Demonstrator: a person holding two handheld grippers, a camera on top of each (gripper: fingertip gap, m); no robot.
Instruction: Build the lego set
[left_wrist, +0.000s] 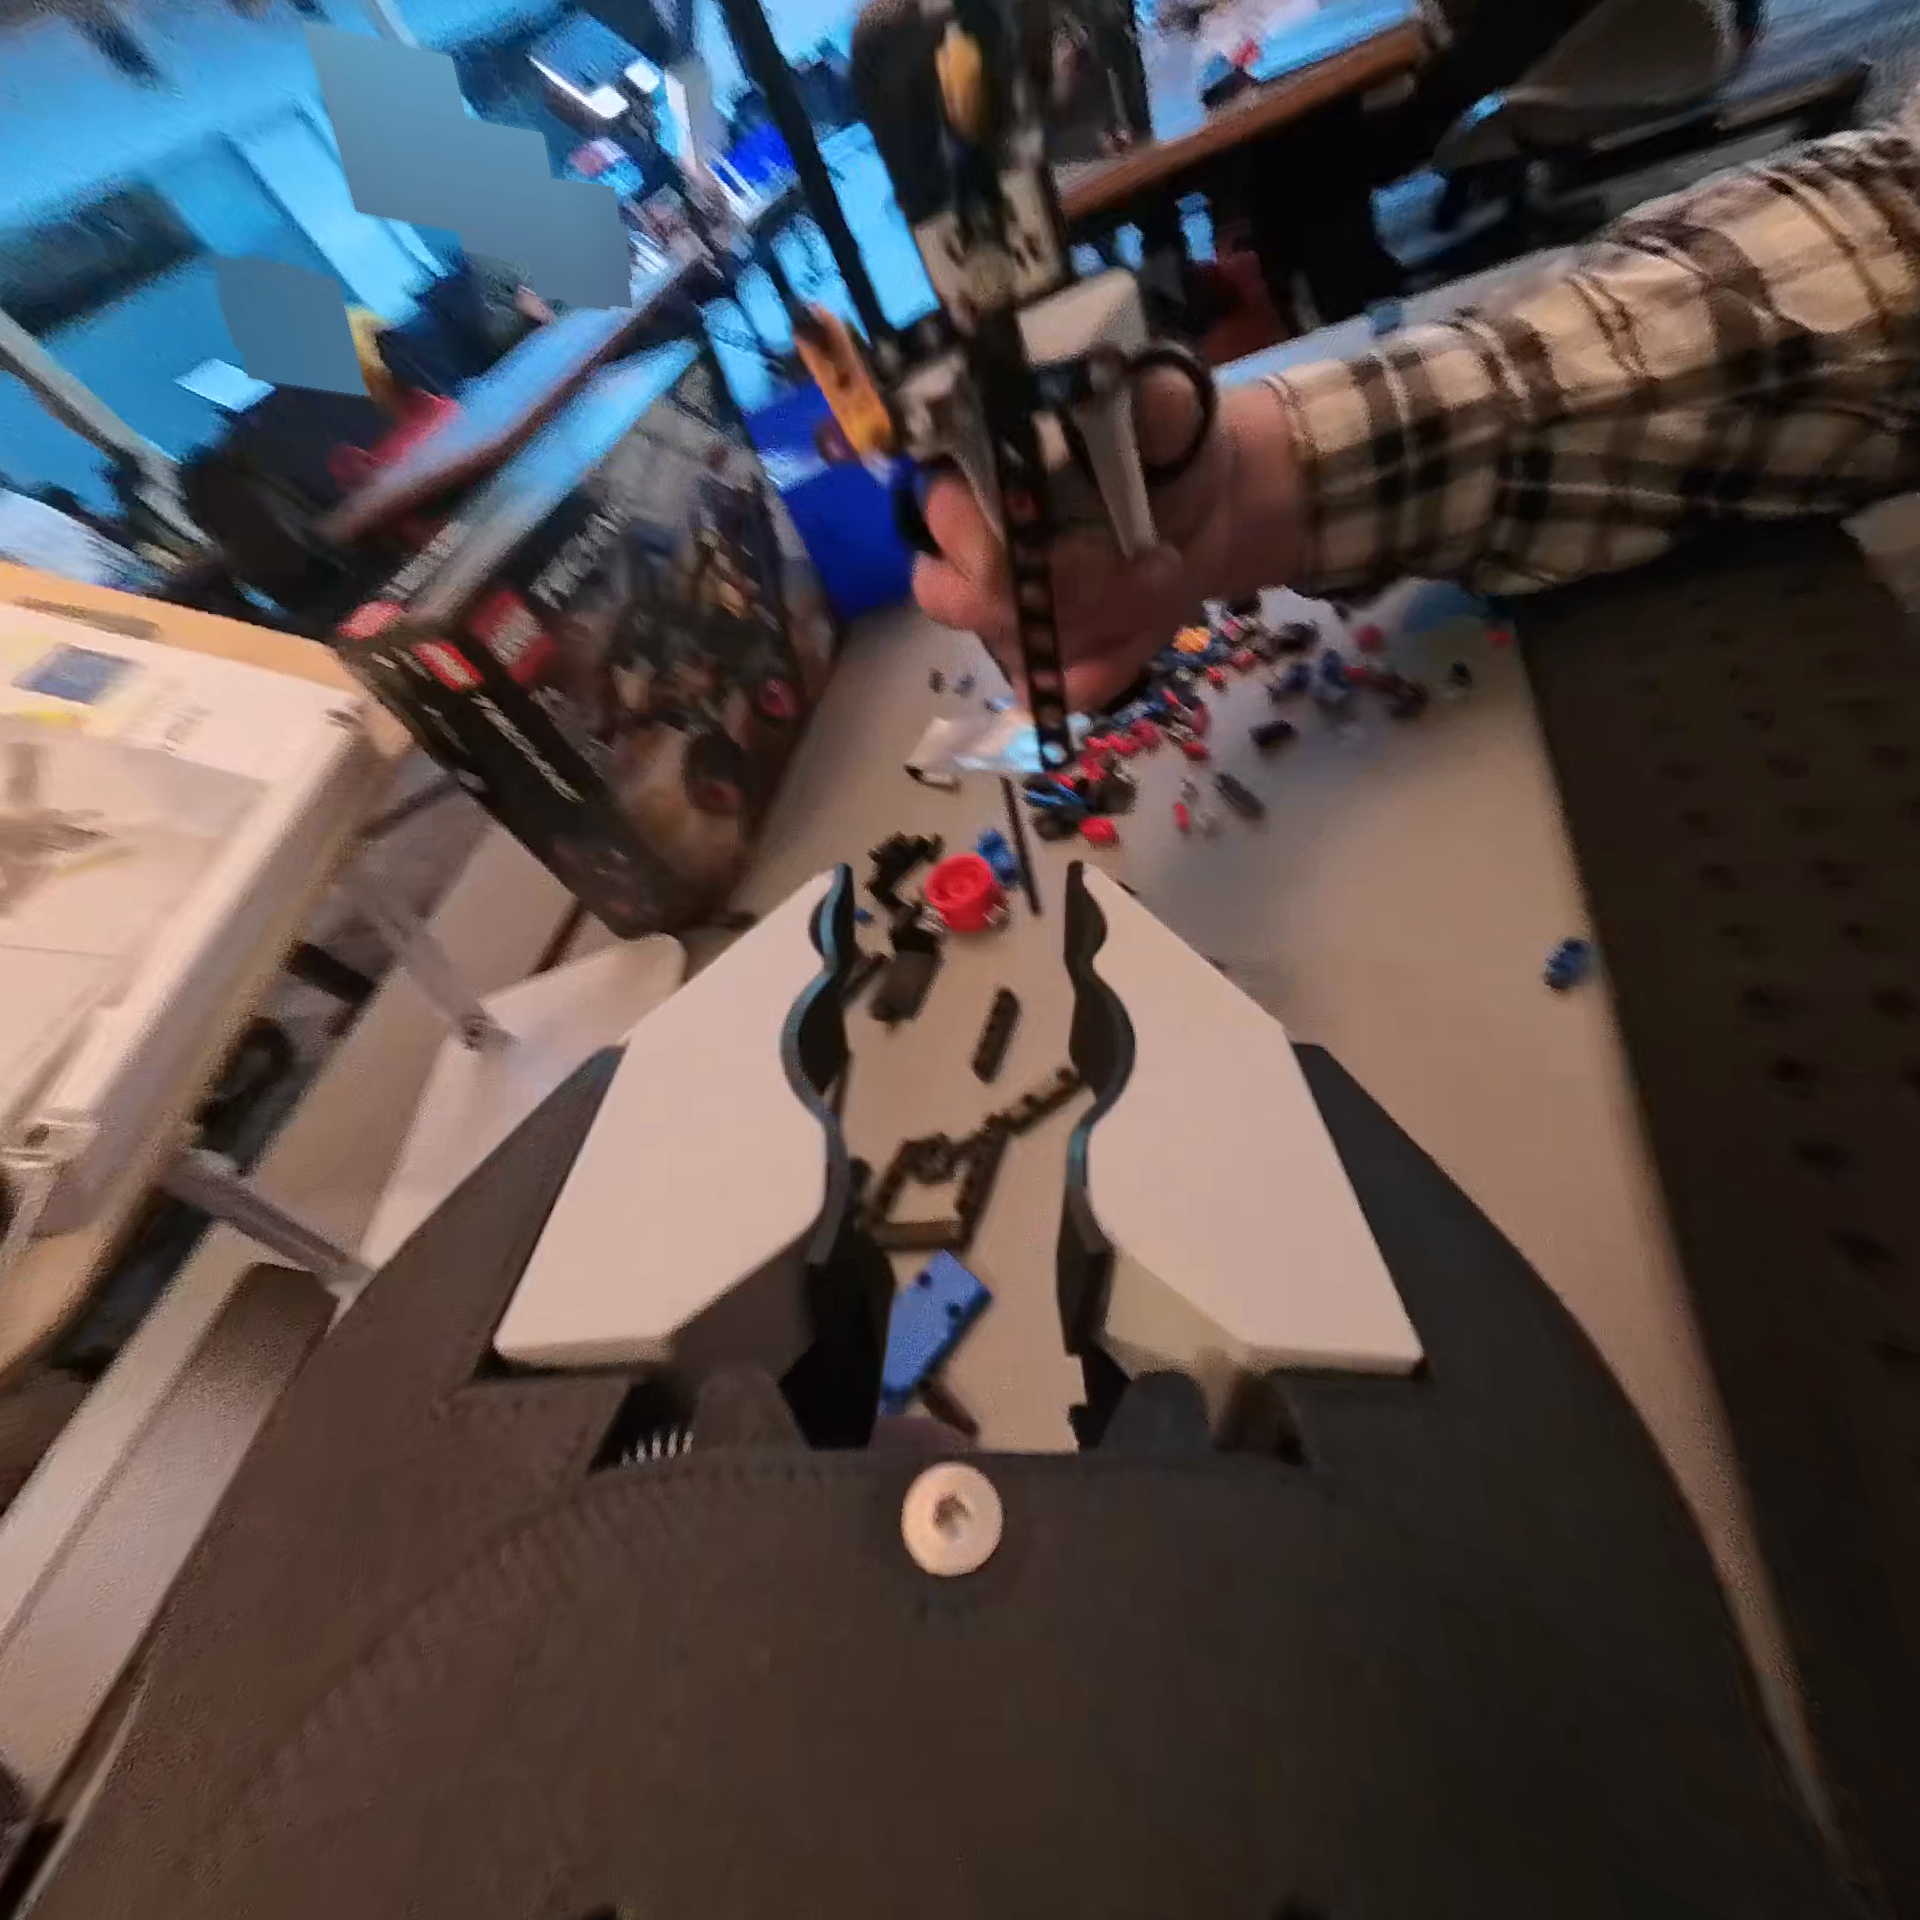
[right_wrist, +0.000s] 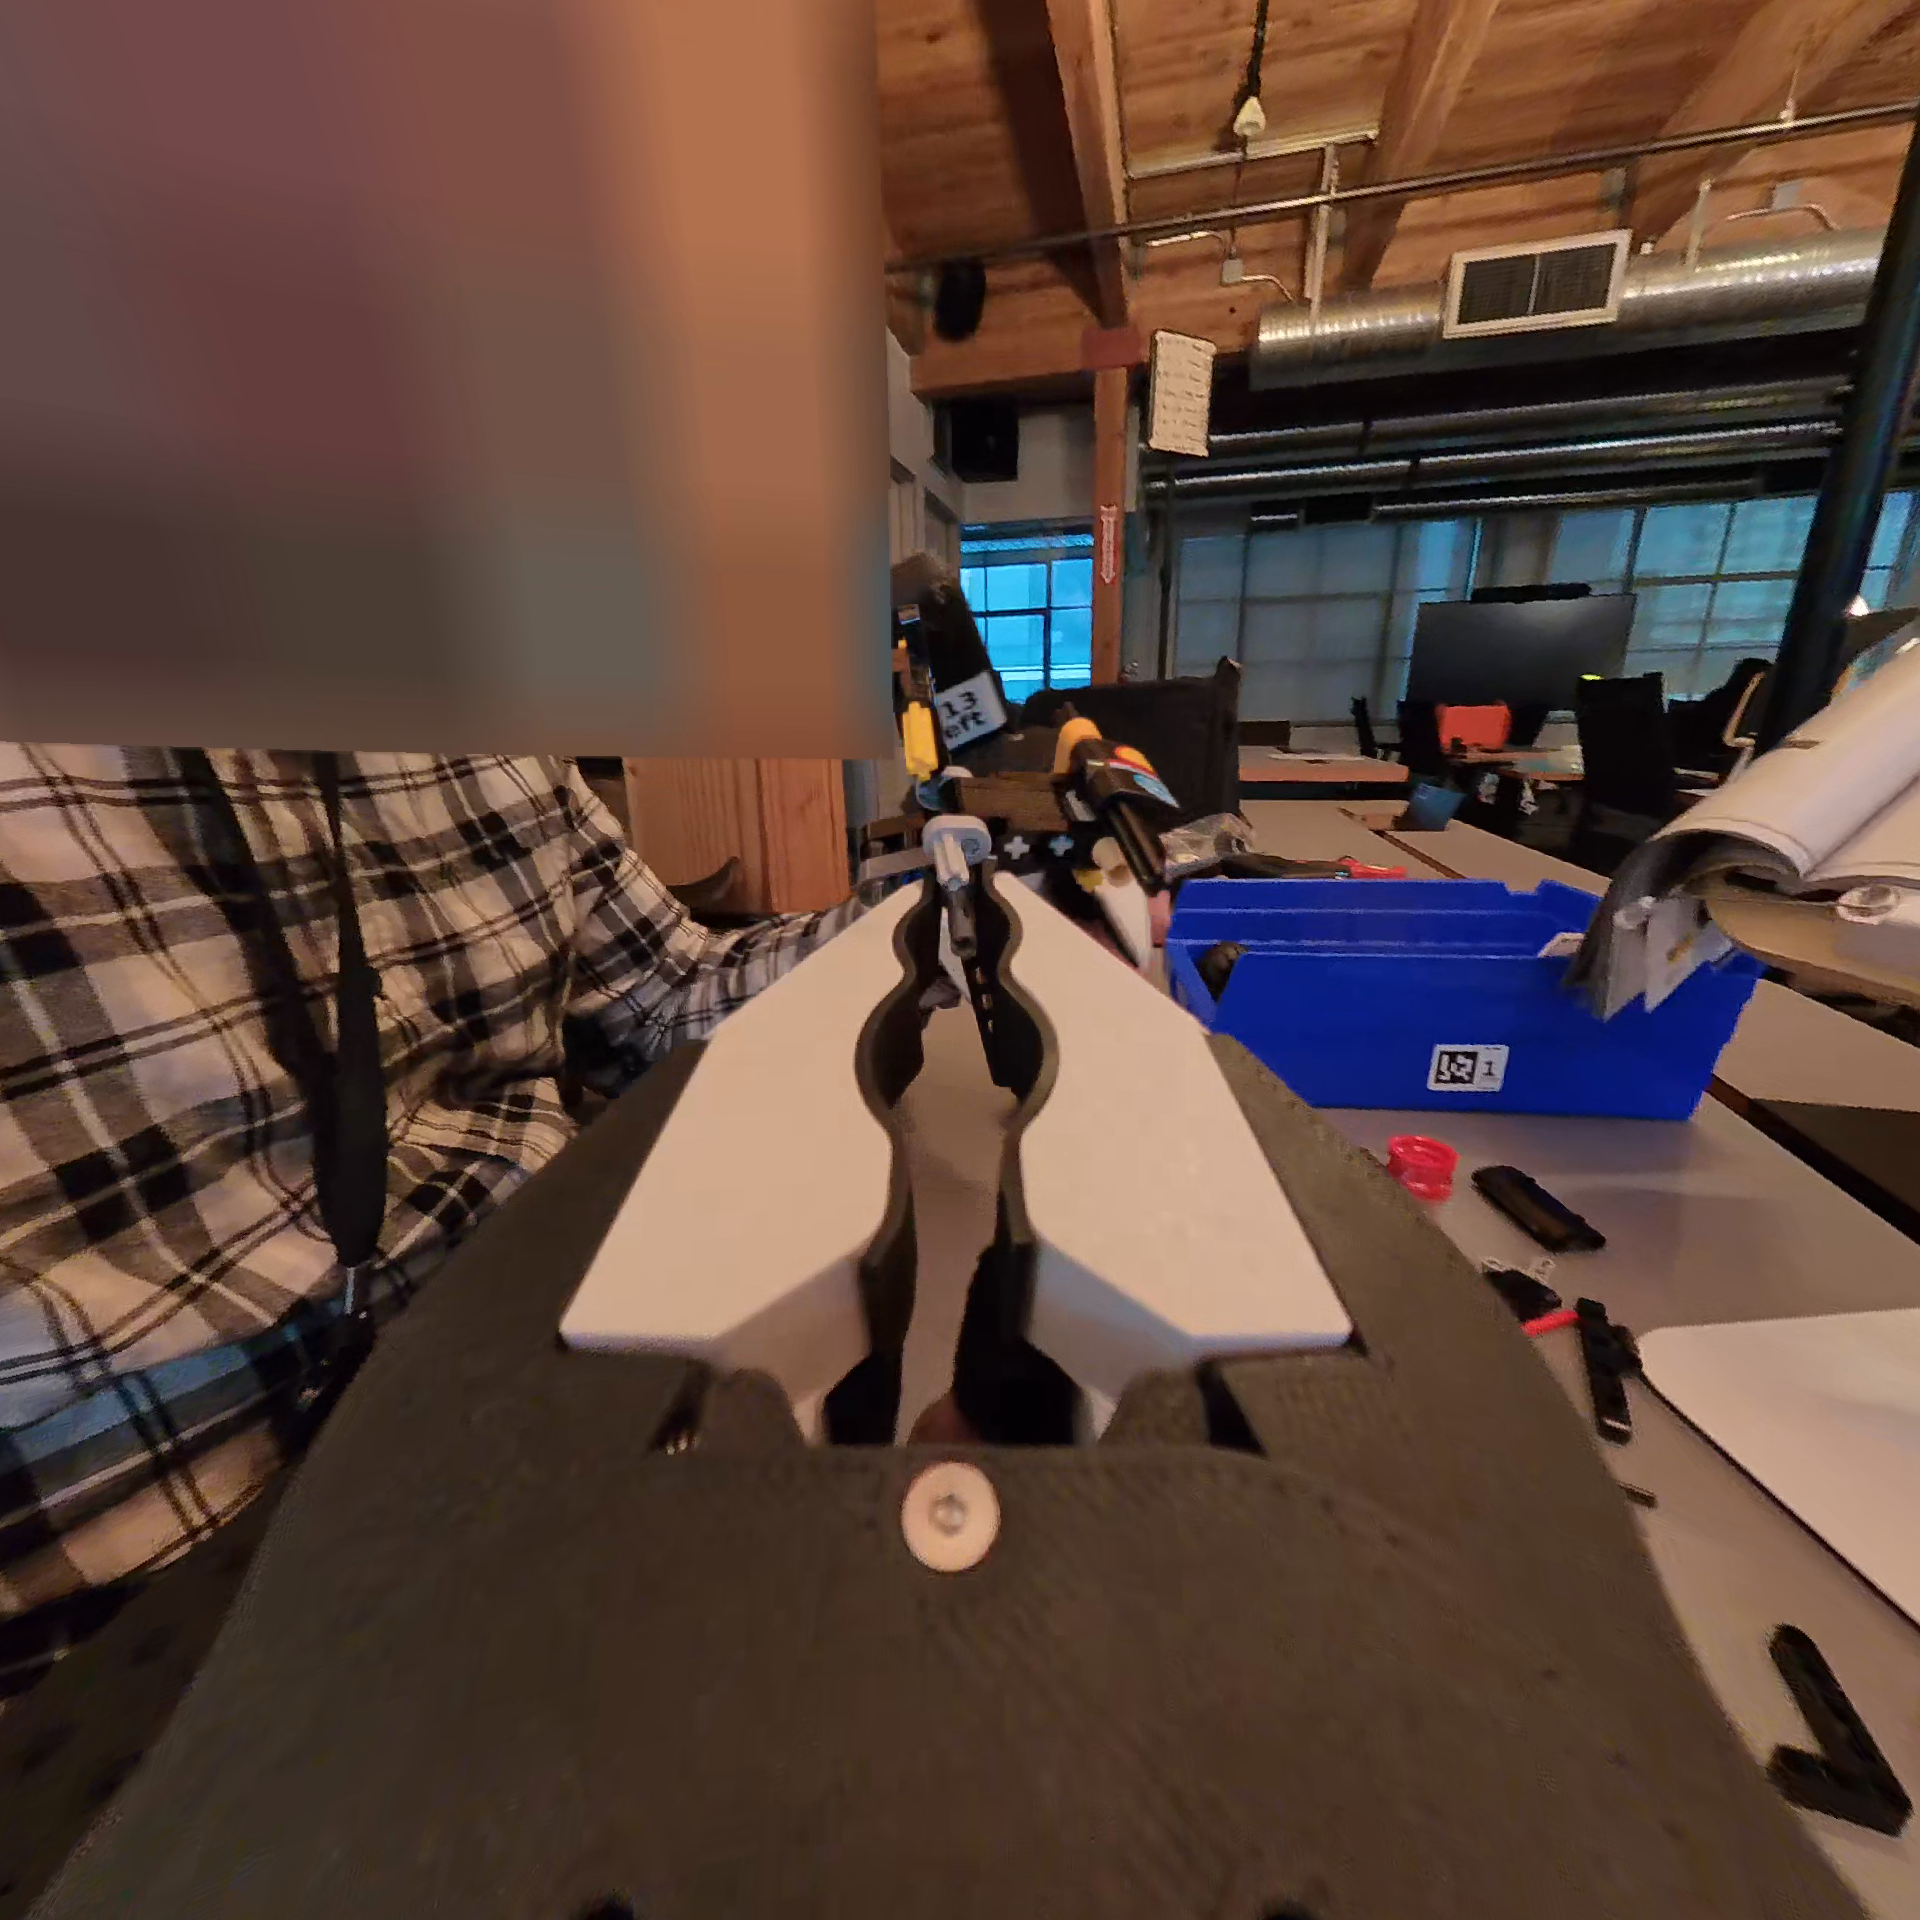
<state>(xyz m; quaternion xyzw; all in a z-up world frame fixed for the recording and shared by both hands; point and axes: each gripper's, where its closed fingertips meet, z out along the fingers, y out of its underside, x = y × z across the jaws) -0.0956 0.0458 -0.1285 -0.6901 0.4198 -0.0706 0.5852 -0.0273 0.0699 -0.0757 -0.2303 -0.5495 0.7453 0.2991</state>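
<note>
Risk notes, left to right. Black printed cardboard set box (left_wrist: 592, 717) stands upright at far left of the pale grey tabletop (left_wrist: 1351, 987); a sweep could topple it onto the parts. Left gripper (left_wrist: 961, 914) hovers with jaws spread and empty over a black linked beam frame (left_wrist: 966, 1164) and a red round piece (left_wrist: 961, 891); dropping carelessly could scatter them. Right gripper (right_wrist: 961, 894) has jaws pinching a long black perforated beam (right_wrist: 982, 987) tipped with a grey pin connector (right_wrist: 954, 847), held aloft. Grip sits near one end, so the beam may pivot or slip. Loose red, blue and black pieces (left_wrist: 1195, 727) lie beyond.
</note>
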